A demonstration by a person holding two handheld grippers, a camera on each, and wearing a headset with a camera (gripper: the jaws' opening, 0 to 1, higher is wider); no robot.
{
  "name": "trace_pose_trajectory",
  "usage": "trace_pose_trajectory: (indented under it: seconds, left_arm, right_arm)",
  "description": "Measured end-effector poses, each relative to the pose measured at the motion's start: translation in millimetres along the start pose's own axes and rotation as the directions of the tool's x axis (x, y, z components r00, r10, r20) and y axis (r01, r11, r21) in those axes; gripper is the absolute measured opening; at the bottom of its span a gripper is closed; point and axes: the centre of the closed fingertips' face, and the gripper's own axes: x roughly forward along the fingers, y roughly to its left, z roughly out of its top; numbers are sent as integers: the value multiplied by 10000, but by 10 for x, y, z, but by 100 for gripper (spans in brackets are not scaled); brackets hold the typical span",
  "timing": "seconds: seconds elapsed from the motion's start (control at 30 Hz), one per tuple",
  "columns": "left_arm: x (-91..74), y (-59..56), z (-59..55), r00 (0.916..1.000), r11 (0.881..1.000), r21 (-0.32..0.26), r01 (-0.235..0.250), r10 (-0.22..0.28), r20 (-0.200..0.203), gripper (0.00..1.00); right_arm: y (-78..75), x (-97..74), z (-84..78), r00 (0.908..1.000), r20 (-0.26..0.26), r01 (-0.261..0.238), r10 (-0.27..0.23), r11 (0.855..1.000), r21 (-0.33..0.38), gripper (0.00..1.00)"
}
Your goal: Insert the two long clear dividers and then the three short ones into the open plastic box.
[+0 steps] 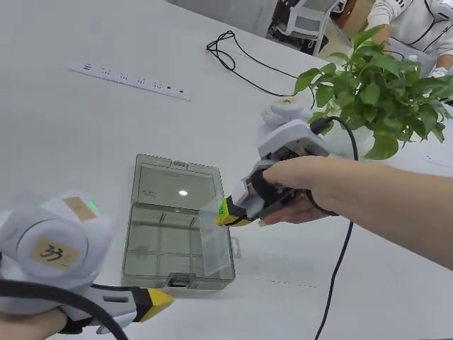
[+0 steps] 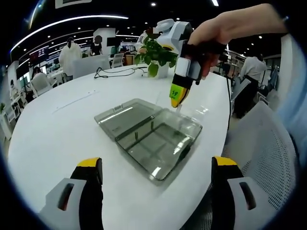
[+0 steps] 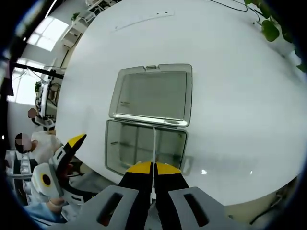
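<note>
The open plastic box (image 1: 134,244) lies mid-table, its lid (image 1: 177,185) folded back flat behind the base. My right gripper (image 1: 228,214) is shut on a clear divider (image 1: 216,244), which hangs over the base's right part. In the right gripper view the divider (image 3: 154,143) shows edge-on, running from the shut jaws (image 3: 153,167) across the base (image 3: 124,143); the lid (image 3: 153,93) lies beyond. Faint clear partitions show inside the base (image 2: 168,143). My left gripper (image 1: 152,301) hovers at the box's near-left corner, open and holding nothing (image 2: 157,165). The right gripper (image 2: 180,91) hangs above the box's far side.
A white power strip (image 1: 131,79) and a black cable (image 1: 241,64) lie at the back of the table. A potted plant (image 1: 375,92) stands behind the right hand. A mesh chair (image 2: 268,143) is near the table edge. A person (image 1: 417,21) sits at the far right.
</note>
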Motion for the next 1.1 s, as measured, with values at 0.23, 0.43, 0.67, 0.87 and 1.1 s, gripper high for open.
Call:
trace_pose_trajectory:
  seconds: [0.23, 0.43, 0.67, 0.87, 1.1]
  left_arm:
    - [8, 0, -24, 10000, 9999, -105, 36, -36, -38, 95]
    - [7, 11, -36, 10000, 9999, -116, 20, -20, -35, 95]
    - [9, 31, -56, 10000, 9999, -153, 17, -18, -63, 95]
    - [16, 42, -69, 10000, 9999, -163, 5, -6, -88, 95]
    - [16, 55, -85, 10000, 9997, -223, -21, 19, -86, 94]
  right_arm:
    - [28, 70, -48, 9999, -55, 122, -122, 9999, -79, 2]
    - [114, 86, -162, 9996, -151, 225, -226, 9997, -101, 2]
    - [78, 105, -204, 9992, -157, 362, -365, 9992, -180, 2]
    - [94, 113, -202, 9994, -171, 304, -305, 9995, -43, 2]
    - [70, 140, -142, 9992, -296, 253, -252, 9997, 48, 2]
